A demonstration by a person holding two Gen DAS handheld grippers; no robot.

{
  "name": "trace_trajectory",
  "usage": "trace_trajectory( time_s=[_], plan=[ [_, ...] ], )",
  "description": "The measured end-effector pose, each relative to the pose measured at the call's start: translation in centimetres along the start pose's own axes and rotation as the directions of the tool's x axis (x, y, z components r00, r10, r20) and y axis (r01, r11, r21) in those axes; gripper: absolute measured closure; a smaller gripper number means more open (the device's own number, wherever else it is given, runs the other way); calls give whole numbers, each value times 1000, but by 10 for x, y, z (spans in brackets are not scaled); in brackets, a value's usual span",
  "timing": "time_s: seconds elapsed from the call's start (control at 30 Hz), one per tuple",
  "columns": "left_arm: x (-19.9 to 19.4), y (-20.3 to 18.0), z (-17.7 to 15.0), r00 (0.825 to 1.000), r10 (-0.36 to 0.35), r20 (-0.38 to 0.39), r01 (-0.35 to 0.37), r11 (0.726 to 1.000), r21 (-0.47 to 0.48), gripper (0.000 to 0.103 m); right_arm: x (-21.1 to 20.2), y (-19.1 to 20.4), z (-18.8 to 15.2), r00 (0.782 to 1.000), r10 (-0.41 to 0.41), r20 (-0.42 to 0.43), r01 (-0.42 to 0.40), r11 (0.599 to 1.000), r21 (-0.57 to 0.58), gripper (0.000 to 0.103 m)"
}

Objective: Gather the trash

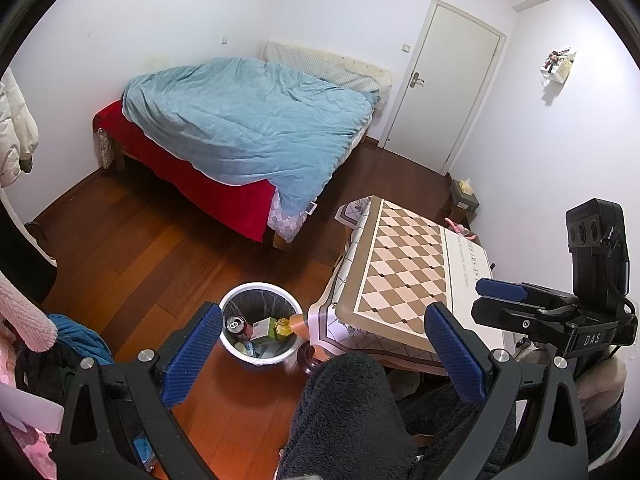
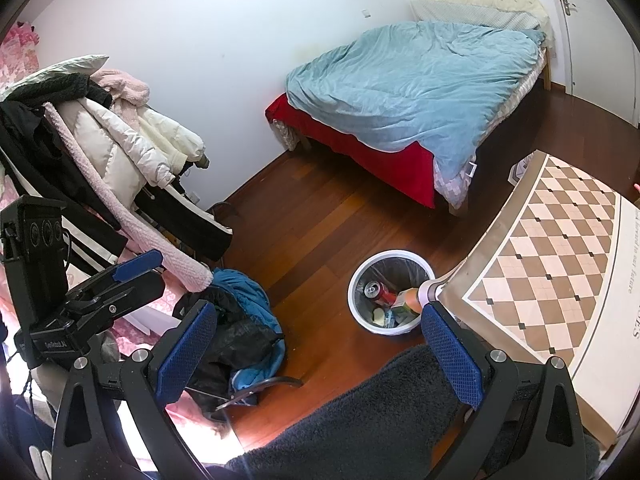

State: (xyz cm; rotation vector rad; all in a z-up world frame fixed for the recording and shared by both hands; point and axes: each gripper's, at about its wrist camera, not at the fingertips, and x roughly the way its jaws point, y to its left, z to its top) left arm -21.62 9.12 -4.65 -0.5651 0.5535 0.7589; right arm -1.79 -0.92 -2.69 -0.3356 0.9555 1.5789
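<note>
Looks like the collecting part is pretty much wrapped up here, judging by how things lie: the table (image 1: 404, 264) with the checkered cloth has nothing on its top that shows, and the white bin (image 1: 261, 327) on the wood floor already has a pile in it. Both tongs are held up high and back from everything. The left gripper (image 1: 323, 354) has its blue pads spread wide with nothing between them, and the right gripper (image 2: 320, 354) is the same, wide apart and empty. From the left wrist view the right one also shows up at about 3 o'clock, side-on. The bin sits at roughly 12 o'clock just ahead of the left gripper, right beside the table corner, and at about 1 o'clock from the right gripper. Inside the black liner there's a red can (image 1: 239, 325) lying with its top facing up on the left side, a green and white carton (image 1: 265, 329) in the middle, something yellow (image 1: 283, 325) next to it, and an orange bottle-like thing (image 1: 298, 322) leaning at the rim on the table side. Some paler scraps sit lower down but they're too small to call. If anything's left, the next move probably calls for scanning the floor and table edges for stray bits, since neither view shows obvious trash outside the bin. A heap of clothes (image 2: 236, 312) sits at 10 o'clock from the bin, not trash as far as one can tell.
</note>
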Motion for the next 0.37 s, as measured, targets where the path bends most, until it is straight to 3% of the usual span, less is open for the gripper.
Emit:
trace_trajectory(
  time_s=[0.37],
  plan=[
    [-1,0,0,1000,-9,2,9,1000,-2,0,-2,0,0,1000,3,1,-3,1000,-2,0]
  ],
)
